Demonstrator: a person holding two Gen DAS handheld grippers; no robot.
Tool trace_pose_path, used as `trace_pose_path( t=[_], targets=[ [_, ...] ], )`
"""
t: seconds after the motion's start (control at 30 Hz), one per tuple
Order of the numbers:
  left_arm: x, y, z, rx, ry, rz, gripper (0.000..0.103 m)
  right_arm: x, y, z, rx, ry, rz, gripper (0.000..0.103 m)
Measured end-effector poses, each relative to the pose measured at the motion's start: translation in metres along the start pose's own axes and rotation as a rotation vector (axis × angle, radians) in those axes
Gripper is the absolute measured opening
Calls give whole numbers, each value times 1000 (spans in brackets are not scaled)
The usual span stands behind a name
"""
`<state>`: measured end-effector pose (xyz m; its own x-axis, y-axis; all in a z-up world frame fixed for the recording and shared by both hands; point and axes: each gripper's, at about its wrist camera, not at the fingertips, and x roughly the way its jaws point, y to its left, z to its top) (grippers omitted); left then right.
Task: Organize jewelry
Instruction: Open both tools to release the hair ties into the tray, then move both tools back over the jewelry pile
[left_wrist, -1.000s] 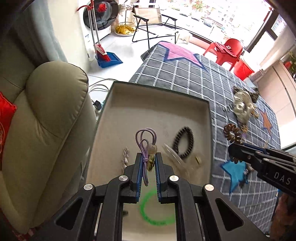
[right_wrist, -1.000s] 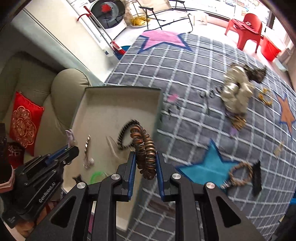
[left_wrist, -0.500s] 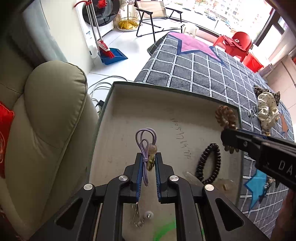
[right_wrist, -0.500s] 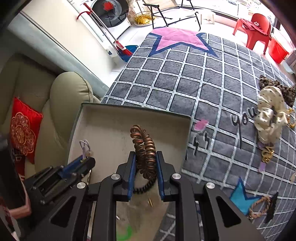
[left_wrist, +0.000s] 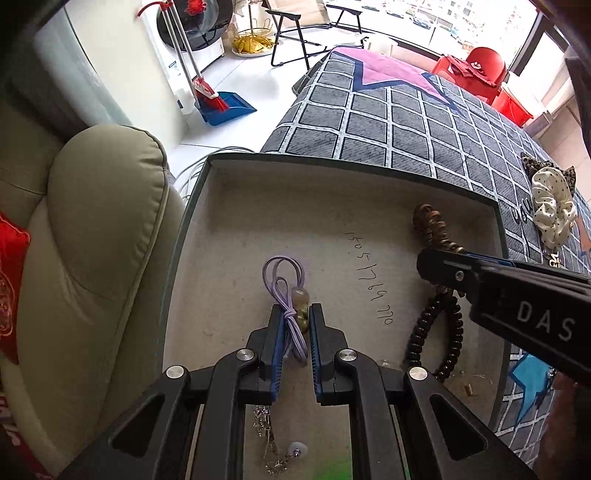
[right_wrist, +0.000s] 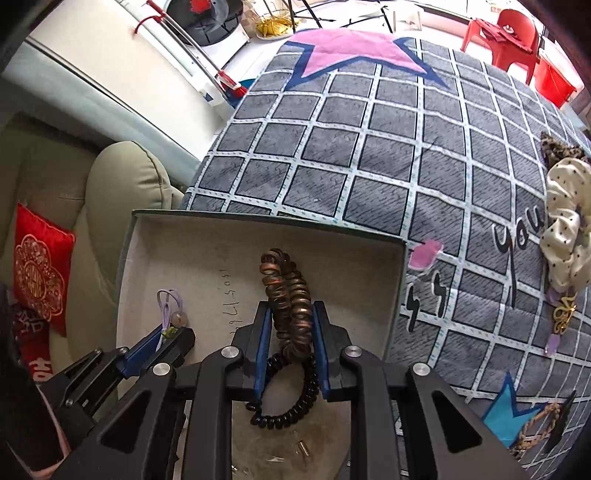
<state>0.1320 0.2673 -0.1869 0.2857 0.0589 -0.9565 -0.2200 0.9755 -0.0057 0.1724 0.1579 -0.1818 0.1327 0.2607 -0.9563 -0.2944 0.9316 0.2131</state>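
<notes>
A shallow beige box (left_wrist: 314, 192) (right_wrist: 229, 236) lies on the grey checked cloth (right_wrist: 388, 155). My left gripper (left_wrist: 295, 317) is shut on a purple cord with a pale bead (left_wrist: 286, 284) and holds it over the box floor; it also shows in the right wrist view (right_wrist: 171, 314). My right gripper (right_wrist: 290, 321) is shut on a brown spiral hair tie (right_wrist: 288, 291) over the box's right half; the tie also shows in the left wrist view (left_wrist: 432, 225). A black bead bracelet (left_wrist: 443, 332) (right_wrist: 291, 402) lies in the box under it.
A silver chain with a white bead (left_wrist: 273, 443) and a green ring (left_wrist: 332, 469) lie at the box's near end. A cream dotted scrunchie (right_wrist: 565, 221), gold pieces (right_wrist: 563, 314) and a braided ring (right_wrist: 539, 424) lie on the cloth to the right. A beige armchair (left_wrist: 92, 240) stands left.
Both grippers have moved forward over the box with their loads held. The right gripper with the spiral tie has come further in over the box's right half.
</notes>
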Motion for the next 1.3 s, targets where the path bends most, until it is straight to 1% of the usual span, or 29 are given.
trace_pose_path(
  t=[0.1,0.17,0.2,0.23,0.27,0.37,0.5,0.7,0.83,0.87,0.9,0.93,0.97,1.0,1.1,1.23,1.27,1.3],
  targets=[
    [0,-1,1,3,6,15,15,1,1,2,0,3,-3,25],
    [0,-2,1,0,14,25,15,0,1,4,7,8,4,32],
    [0,-2,1,-3,19,32,15,-3,1,5,15,0,12,39],
    [0,-1,0,-6,22,36,15,-7,1,5,22,-10,20,43],
    [0,0,0,-10,24,40,15,-12,0,5,27,-23,31,44],
    [-3,3,-1,-29,25,51,15,-34,-3,5,46,-63,56,45],
    [-6,6,-4,-45,30,58,15,-61,-14,-5,82,-108,64,45],
    [-8,5,-6,-61,52,45,15,-85,-36,-31,115,-123,30,45],
    [-10,-3,-7,-34,39,49,15,-95,-55,-52,138,-115,9,45],
    [-11,-4,-5,-26,34,50,32,-96,-58,-57,143,-112,4,45],
    [-12,-6,-5,-21,28,51,81,-98,-61,-61,147,-109,1,45],
    [-15,-8,-4,-21,13,66,101,-99,-64,-66,152,-106,-3,45],
    [-20,-10,-3,-17,-27,83,103,-100,-68,-71,158,-102,-6,45],
    [-22,-13,-1,-6,-38,90,103,-101,-70,-75,161,-101,-8,45],
    [-23,-17,6,10,-31,91,103,-105,-76,-88,164,-95,-18,45],
    [-32,-21,6,36,-52,133,103,-108,-83,-102,174,-81,-21,45],
    [-35,-23,6,44,-58,139,103,-109,-86,-106,177,-75,-21,46],
    [-38,-24,4,53,-62,142,103,-110,-89,-110,181,-69,-23,51]
  ],
)
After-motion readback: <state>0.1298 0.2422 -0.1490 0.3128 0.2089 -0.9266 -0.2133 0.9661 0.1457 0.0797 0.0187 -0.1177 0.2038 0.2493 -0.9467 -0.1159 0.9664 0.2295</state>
